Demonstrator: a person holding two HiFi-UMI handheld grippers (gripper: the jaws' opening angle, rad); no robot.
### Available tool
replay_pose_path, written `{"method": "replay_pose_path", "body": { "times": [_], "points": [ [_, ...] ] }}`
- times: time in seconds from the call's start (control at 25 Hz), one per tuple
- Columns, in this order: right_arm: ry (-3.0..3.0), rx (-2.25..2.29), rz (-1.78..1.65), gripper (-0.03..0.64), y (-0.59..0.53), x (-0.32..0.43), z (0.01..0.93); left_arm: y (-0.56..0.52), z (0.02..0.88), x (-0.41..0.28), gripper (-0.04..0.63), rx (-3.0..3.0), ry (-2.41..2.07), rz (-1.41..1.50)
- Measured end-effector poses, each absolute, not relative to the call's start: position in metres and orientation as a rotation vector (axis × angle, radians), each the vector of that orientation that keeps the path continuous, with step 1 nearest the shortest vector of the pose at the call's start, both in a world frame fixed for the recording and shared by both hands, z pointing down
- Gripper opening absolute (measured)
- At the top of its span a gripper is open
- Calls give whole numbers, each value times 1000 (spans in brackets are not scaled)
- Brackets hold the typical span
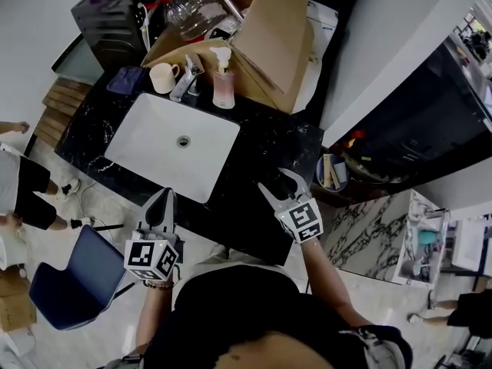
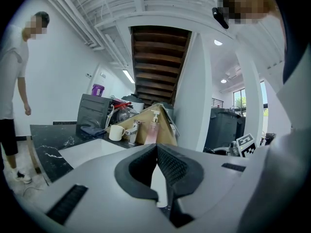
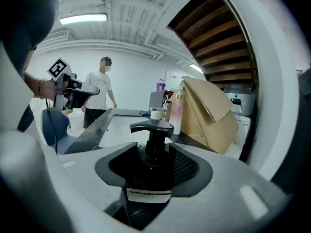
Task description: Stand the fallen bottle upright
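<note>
A black pump bottle with a white label stands pump-up between the jaws of my right gripper, which is shut on its body. In the head view the right gripper hovers over the front right part of the black marble counter; the bottle itself is lost there against the dark stone. My left gripper is held off the counter's front edge, below the sink. Its jaws are shut with nothing between them, as the left gripper view shows.
A white sink fills the counter's left half. Behind it stand a faucet, a cream mug, a pink soap dispenser and a large cardboard box. A blue chair is at lower left. A person stands nearby.
</note>
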State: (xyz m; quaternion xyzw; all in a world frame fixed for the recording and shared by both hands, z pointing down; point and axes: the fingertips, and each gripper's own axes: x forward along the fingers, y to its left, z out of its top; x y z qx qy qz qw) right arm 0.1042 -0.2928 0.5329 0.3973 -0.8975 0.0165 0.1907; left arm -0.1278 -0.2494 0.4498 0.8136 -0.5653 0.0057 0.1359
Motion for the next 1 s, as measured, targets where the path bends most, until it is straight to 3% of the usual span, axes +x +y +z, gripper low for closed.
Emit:
{"method": "replay_pose_path", "body": {
  "times": [1.0],
  "points": [
    [-2601,1410,94,218,-269,121,522,-258,455,-116,3,2412,-1552,49]
  ]
}}
